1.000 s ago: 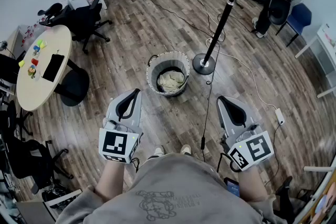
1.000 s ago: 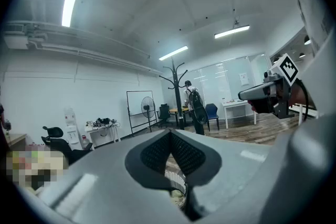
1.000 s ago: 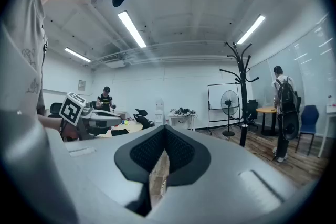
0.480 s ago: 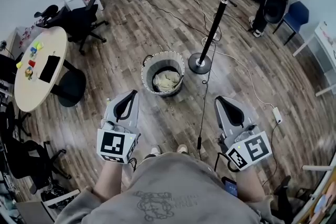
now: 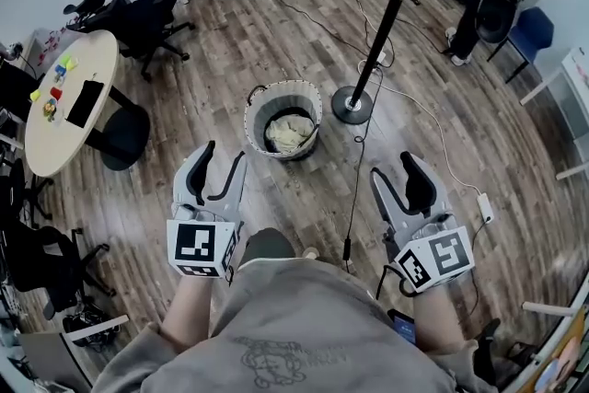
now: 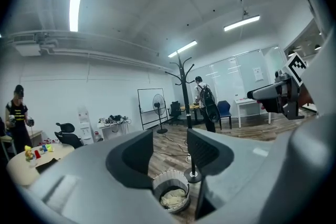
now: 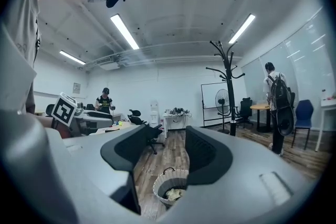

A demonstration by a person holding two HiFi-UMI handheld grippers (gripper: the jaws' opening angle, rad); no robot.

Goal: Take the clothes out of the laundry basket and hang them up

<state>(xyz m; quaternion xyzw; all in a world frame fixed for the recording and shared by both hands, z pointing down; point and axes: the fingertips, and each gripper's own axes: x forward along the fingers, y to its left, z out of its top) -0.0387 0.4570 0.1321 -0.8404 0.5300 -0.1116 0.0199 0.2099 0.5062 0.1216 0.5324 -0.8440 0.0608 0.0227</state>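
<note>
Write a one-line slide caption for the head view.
Left gripper open and right gripper, jaws just opened, both empty, aimed at the laundry basket of pale clothes.

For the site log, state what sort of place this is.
Likely a shared office or lab: a round table with black swivel chairs, a whiteboard and a standing fan. A laundry basket sits on the wood floor.

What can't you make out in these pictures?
Clothes in the laundry basket: head view, bunched together, piece count unclear; basket wall hides the lower part.
Coat stand: head view, top cut off by the upper edge.
Small items on the round table: head view, too small to identify.
</note>
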